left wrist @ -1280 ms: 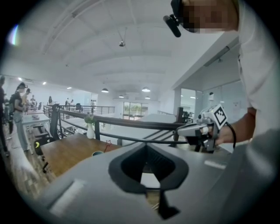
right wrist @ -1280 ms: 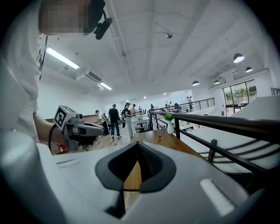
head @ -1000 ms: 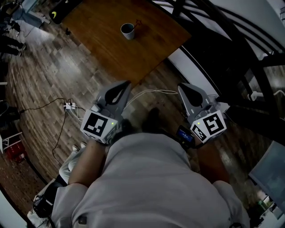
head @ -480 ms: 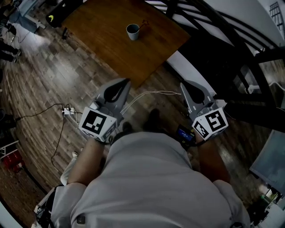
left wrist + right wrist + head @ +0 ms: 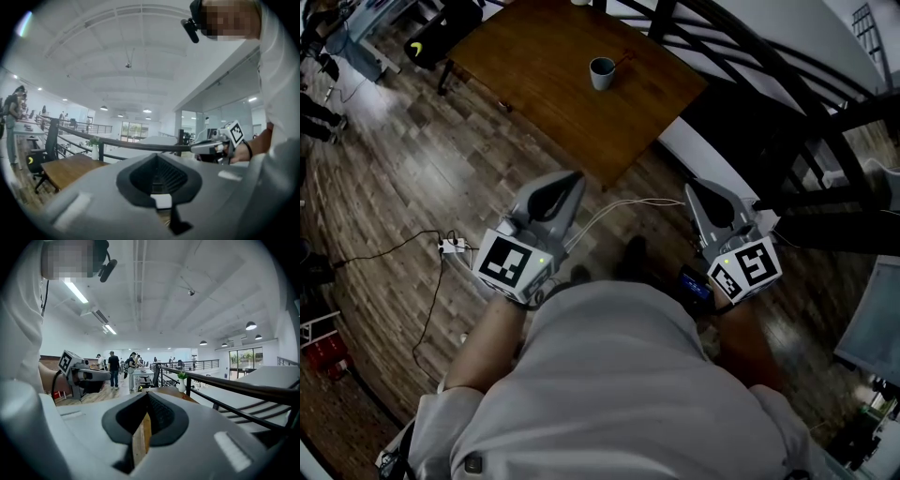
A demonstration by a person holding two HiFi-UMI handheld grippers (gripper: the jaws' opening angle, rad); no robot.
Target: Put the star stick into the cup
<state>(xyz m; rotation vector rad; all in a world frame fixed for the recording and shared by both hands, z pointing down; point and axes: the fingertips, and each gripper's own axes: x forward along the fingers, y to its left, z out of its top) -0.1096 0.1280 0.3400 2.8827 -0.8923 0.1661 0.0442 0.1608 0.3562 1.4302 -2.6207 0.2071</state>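
Wooden table [image 5: 546, 89] and cup [image 5: 602, 72] now sit further right.

- The person wears a pale grey short-sleeved shirt [image 5: 609, 384], plain across the back and shoulders.
- The left gripper [image 5: 566, 184] has a matt grey shell that tapers to a point, with a dark ribbed hollow set into its upper face.
- Its marker cube [image 5: 506, 262] is white with black square patterns and has a small green light [image 5: 541, 262] at one edge.
- The right gripper [image 5: 697, 190] has the same grey shell and dark hollow, and carries its own cube [image 5: 746, 265] (also lit green).
- Thin white cables [image 5: 623, 201] loop across between the two shells.
- A dark wrist band [image 5: 692, 284] on the right arm carries what may be a small blue-lit screen.
- A black head camera [image 5: 191, 23] has a short boom.
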